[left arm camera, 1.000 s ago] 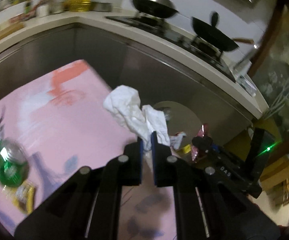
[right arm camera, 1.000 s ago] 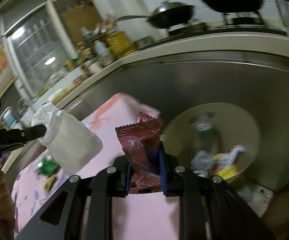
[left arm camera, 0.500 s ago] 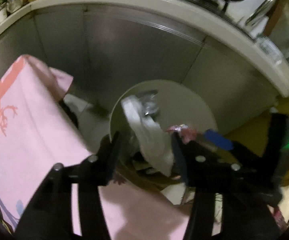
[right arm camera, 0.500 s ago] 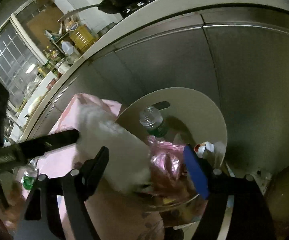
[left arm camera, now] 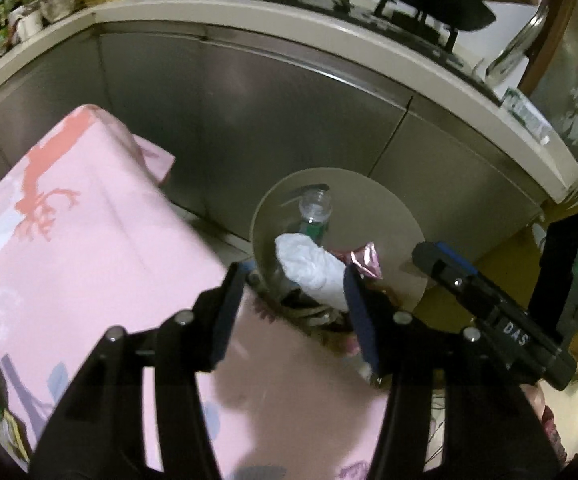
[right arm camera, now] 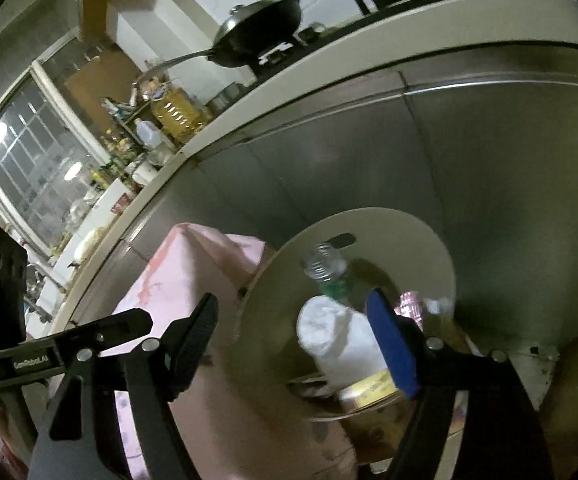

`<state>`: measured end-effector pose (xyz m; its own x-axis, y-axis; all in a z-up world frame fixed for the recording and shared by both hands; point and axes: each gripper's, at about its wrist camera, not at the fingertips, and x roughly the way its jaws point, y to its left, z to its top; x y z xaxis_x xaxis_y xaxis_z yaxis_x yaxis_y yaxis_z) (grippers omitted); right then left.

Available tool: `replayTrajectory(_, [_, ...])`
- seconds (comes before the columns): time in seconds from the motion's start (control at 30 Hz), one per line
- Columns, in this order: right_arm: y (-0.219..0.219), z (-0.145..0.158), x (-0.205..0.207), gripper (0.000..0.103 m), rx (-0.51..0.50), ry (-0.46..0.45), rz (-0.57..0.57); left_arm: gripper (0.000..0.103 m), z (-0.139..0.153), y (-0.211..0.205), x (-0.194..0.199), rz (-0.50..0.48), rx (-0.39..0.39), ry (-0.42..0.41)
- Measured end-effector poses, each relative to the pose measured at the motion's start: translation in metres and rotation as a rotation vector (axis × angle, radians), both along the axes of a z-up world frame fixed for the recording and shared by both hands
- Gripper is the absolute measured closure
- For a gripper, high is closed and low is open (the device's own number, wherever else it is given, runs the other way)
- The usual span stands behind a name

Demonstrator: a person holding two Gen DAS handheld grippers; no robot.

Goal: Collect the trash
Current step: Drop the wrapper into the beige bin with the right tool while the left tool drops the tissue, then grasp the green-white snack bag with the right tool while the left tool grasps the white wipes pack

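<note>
A: Status of the left hand-held gripper [left arm camera: 295,300]?
B: Released. Its jaws have just been opening and now stand apart, with nothing pressed between the pads. It hangs over the near edge of the pink-covered worktop [left arm camera: 89,248], which fills the 9 o'clock side of the left wrist view.

A: Location of the white tissue [left arm camera: 313,264]?
B: Inside the round bin [left arm camera: 405,220], toward 12 o'clock from the left fingertips. It lies on the other trash, clear of both pads.

A: Other contents of the bin?
B: A clear bottle with a green label [left arm camera: 315,210] leans at the 12 o'clock side of the tissue. A pink shiny wrapper [left arm camera: 365,260] lies at its 3 o'clock side, just beside it.

A: Status of the right hand-held gripper [right arm camera: 293,328]?
B: Released. Its jaws have just been opening and stand wide. The tissue shows through the gap, down in the bin; neither pad touches it.

A: Surroundings?
B: Steel cabinet fronts [left arm camera: 289,128] stand behind the bin. A black wok [right arm camera: 261,36] sits on the stove above, at 12 o'clock.
</note>
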<state>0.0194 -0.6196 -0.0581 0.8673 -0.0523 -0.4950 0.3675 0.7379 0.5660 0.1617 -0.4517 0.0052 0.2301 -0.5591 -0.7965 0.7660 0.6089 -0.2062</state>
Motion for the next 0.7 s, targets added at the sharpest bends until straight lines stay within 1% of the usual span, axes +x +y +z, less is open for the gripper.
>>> replayTrajectory(0.2, [0.044, 0.018, 0.006, 0.029, -0.027, -0.031, 0.075, 0.053, 0.011, 0.054, -0.016, 0.058, -0.022, -0.035])
replayTrajectory(0.33, [0.089, 0.026, 0.020, 0.029, -0.056, -0.036, 0.154, 0.053, 0.014, 0.103, -0.022, 0.122, -0.029, -0.073])
replayTrajectory(0.5, [0.147, 0.029, 0.042, 0.034, -0.066, -0.024, 0.272, 0.053, 0.014, 0.178, -0.020, 0.228, -0.042, -0.095])
replayTrajectory(0.57, [0.166, 0.029, 0.051, 0.037, -0.066, -0.013, 0.312, 0.053, 0.009, 0.213, -0.018, 0.275, -0.046, -0.091])
replayTrajectory(0.7, [0.211, 0.030, 0.070, 0.039, -0.085, 0.017, 0.404, 0.053, -0.007, 0.285, -0.011, 0.388, -0.044, -0.062])
